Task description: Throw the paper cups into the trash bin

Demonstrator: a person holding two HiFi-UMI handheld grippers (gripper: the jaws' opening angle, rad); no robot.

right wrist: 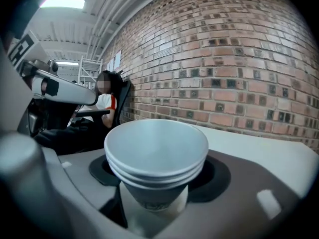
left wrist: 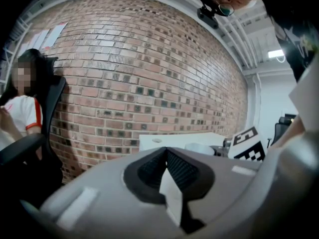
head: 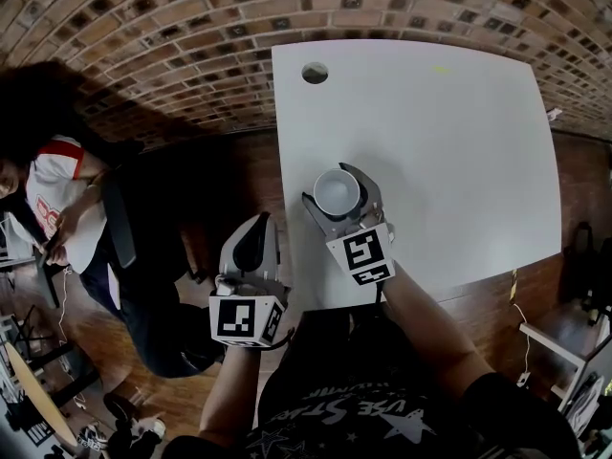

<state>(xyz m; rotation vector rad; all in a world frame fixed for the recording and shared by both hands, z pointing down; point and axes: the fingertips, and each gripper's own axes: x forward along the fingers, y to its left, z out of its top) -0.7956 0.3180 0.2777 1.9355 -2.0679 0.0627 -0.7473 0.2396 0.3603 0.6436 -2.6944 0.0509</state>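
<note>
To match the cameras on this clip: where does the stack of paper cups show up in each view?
Head view: the stack of paper cups sits near the centre, on the white table.
Left gripper view: the stack is small, just right of centre.
Right gripper view: the stack fills the centre foreground.
Shared landmark: the white table under it.

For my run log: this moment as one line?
right hand-held gripper: gripping paper cups over table | left hand-held gripper: shut, empty
</note>
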